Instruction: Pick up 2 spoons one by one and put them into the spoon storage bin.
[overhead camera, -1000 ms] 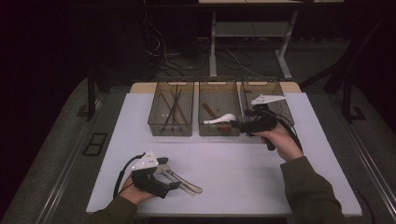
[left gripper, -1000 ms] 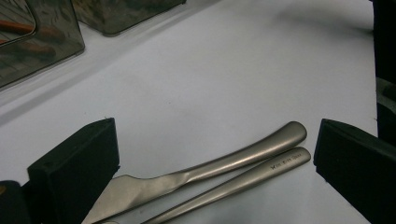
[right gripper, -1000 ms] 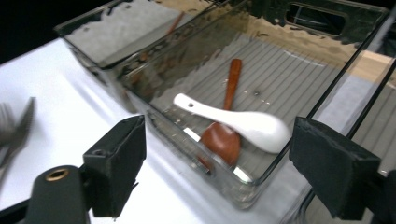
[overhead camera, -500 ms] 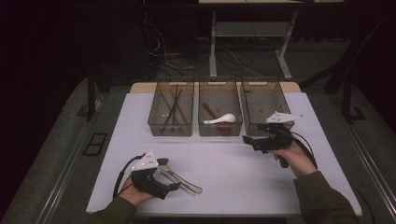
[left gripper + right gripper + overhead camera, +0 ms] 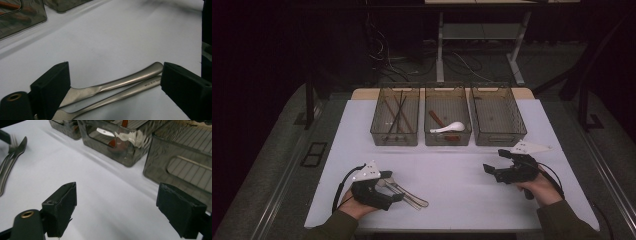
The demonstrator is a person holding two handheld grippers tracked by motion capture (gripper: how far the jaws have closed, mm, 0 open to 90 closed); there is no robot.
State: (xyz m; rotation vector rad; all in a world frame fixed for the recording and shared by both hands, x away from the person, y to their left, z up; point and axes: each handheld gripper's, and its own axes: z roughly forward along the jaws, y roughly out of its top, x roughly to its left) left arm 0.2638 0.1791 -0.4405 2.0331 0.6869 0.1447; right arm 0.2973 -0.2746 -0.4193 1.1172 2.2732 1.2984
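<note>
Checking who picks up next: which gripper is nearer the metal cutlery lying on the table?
Left. The left gripper has its open jaws either side of the metal cutlery; the right gripper hovers open, far across the table.

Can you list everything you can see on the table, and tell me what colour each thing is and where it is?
White table cover: one, white, over the tabletop.
Smoky clear plastic bins: three, grey-brown, side by side at the far edge.
Dark chopsticks: several, brown-black, left bin.
White ceramic spoon: one, white, middle bin.
Silver metal cutlery: two handles, silver, between the left gripper's jaws.
Left gripper: black, front left, jaws just been closing.
Right gripper: black, front right, open.
</note>
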